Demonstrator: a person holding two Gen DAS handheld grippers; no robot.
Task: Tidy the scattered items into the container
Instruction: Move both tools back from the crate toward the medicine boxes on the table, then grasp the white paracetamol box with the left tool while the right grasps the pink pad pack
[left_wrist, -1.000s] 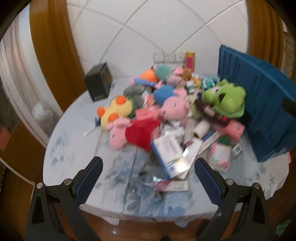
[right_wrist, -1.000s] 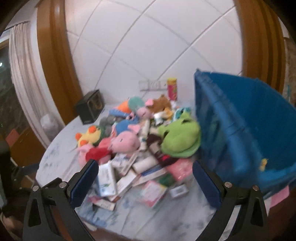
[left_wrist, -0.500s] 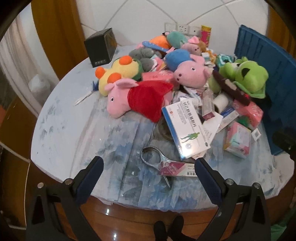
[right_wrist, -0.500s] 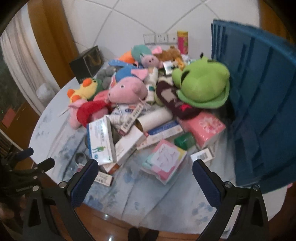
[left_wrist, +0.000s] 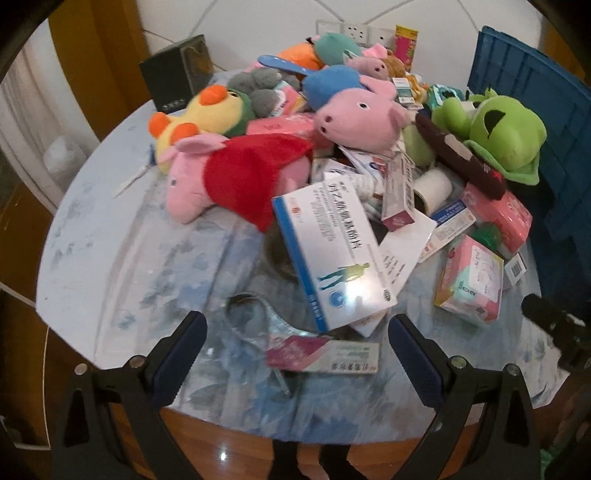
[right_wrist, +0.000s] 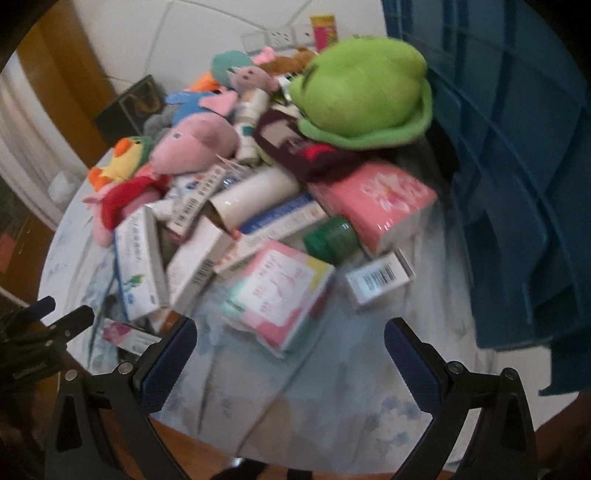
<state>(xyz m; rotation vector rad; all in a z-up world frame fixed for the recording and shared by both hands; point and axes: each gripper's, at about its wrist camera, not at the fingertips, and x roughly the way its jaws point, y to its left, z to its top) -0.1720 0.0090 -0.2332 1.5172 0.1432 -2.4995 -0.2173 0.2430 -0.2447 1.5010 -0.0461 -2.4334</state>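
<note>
**Both grippers spread wide over a cluttered round table**

The left gripper (left_wrist: 295, 354) sits at the bottom of its frame with jaws wide apart and nothing between them. Between its fingers, low in the frame, lie a flat maroon-and-white box (left_wrist: 325, 357) and a metal looped tool (left_wrist: 255, 314) partly beneath it, both resting on the blue-patterned tablecloth (left_wrist: 147, 266). Just above them, centre frame, a large blue-and-white medicine box (left_wrist: 332, 254) lies tilted over other cartons. Upper centre holds a pile of soft toys: a pink pig in a red dress (left_wrist: 236, 177), a second pink pig head (left_wrist: 362, 120), a yellow duck (left_wrist: 207, 114) and, upper right, a green frog plush (left_wrist: 495, 136). A black box (left_wrist: 177, 77) stands at the upper left.

The container, a blue crate (left_wrist: 546, 122), stands at the right edge of the left view, beside the pile and behind the frog.

The right gripper (right_wrist: 290, 365) is likewise released and empty at the bottom of its somewhat blurred frame. Directly above its gap lies a pink-and-white tissue pack (right_wrist: 284, 295), with a small barcoded white box (right_wrist: 380, 278) to its right and a green bottle cap (right_wrist: 332, 238) above. The blue crate fills the right side of this view, its wall close to a pink floral pack (right_wrist: 376, 199). The left gripper shows at the lower left edge.
</note>
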